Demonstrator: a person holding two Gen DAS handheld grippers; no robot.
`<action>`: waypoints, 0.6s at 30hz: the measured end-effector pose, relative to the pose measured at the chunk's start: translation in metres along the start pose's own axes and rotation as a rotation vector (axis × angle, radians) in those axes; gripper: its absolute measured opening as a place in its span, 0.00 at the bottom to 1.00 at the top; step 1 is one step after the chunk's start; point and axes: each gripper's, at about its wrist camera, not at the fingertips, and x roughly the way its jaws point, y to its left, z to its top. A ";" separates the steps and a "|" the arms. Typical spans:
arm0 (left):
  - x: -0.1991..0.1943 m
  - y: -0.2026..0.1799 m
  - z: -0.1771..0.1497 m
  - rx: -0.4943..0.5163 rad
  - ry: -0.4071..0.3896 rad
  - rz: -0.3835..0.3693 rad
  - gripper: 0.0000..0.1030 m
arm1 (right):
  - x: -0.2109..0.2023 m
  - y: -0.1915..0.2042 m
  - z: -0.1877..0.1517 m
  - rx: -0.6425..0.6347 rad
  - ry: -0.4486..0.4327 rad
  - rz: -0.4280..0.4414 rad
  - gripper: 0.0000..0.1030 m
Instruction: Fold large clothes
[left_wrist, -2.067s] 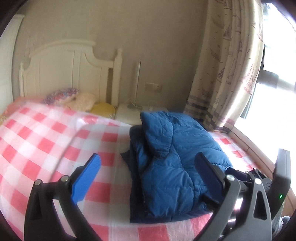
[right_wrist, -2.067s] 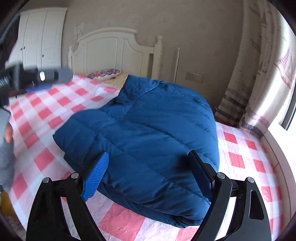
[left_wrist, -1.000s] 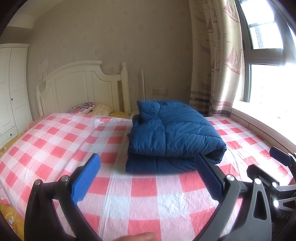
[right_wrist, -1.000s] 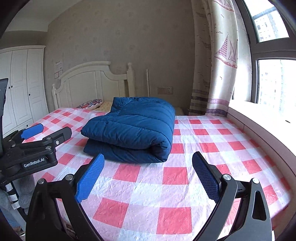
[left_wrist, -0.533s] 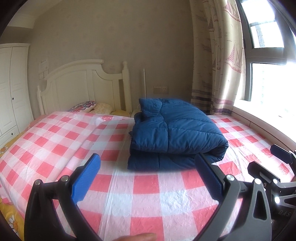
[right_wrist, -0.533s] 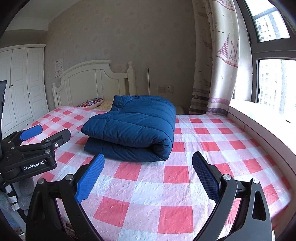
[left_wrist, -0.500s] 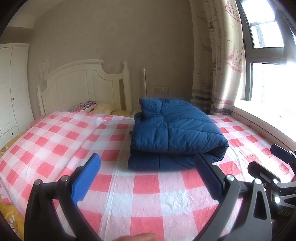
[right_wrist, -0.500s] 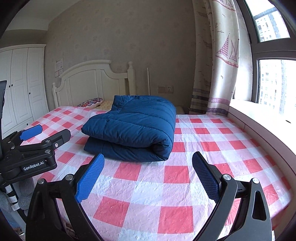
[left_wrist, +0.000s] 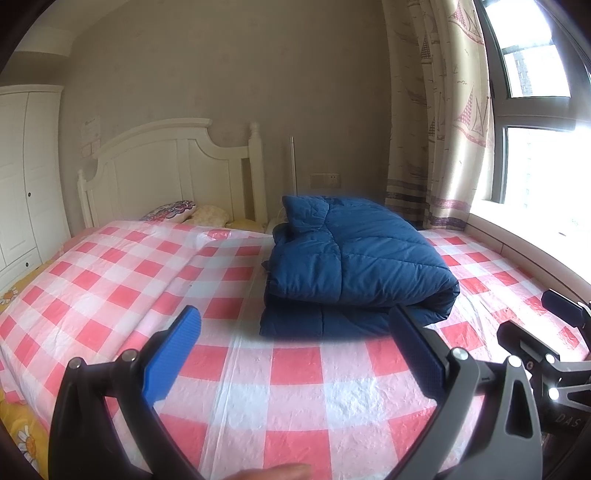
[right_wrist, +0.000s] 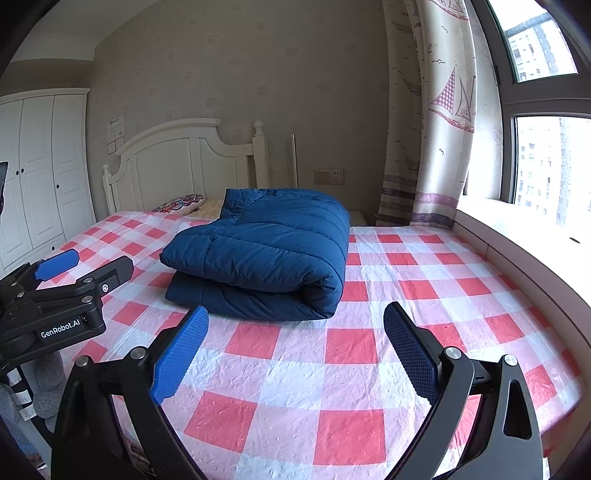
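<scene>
**Folded blue coat on a checked bed**

Lying folded into a thick bundle, a blue quilted coat (left_wrist: 354, 266) rests on the red-and-white checked bedspread (left_wrist: 295, 387), near the middle of the bed and toward the white headboard (left_wrist: 173, 173). The left gripper (left_wrist: 295, 354) hovers well short of it, jaws wide apart and empty. The right gripper (right_wrist: 295, 350) does likewise, jaws spread, holding nothing. A sailboat-print curtain (right_wrist: 436, 129) hangs beside the window. White wardrobe doors (right_wrist: 40, 177) stand at left.
</scene>
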 end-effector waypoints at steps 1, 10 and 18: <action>0.000 0.000 0.000 0.000 0.000 0.002 0.98 | 0.000 0.000 0.000 0.001 -0.001 0.001 0.89; 0.001 0.002 -0.001 -0.004 0.003 0.005 0.98 | 0.002 0.001 -0.001 -0.007 0.002 0.008 0.89; 0.001 0.002 -0.001 -0.006 0.006 0.005 0.98 | 0.001 0.002 -0.001 -0.007 -0.003 0.007 0.89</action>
